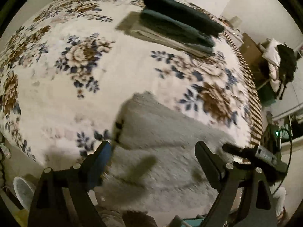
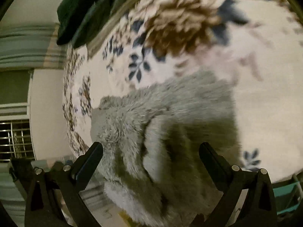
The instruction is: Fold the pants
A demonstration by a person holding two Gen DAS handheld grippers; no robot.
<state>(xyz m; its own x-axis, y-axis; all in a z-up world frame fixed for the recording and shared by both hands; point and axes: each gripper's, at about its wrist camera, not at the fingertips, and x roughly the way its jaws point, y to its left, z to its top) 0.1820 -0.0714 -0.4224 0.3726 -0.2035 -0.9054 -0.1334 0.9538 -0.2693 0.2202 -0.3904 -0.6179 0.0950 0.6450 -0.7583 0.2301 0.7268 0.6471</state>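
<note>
Here the fluffy pale grey pants (image 1: 161,141) lie on the near part of a bed covered by a cream blanket with brown and blue flowers (image 1: 75,75), reaching back to the bed's near edge. In the left wrist view the grey pile fills the lower middle of the picture, with its far edge lying flat on the blanket and a dark mark at its left corner. The left tongs (image 1: 153,151) stand wide apart over that fabric, one finger at the left edge of the pants, the other above their right part; nothing is pinched between them. In the right wrist view the same pants (image 2: 161,123) show a thick fold or seam running down the middle. The right tongs (image 2: 151,151) are likewise spread wide above the cloth, gripping nothing; whether either finger brushes the pile cannot be told through the blur.

Farther off, on the far right part of the bed, rests a stack of folded dark and grey garments (image 1: 180,28), well apart from the pants. A white cup (image 1: 22,193) sits low at the near left, beyond the bed's edge.
</note>
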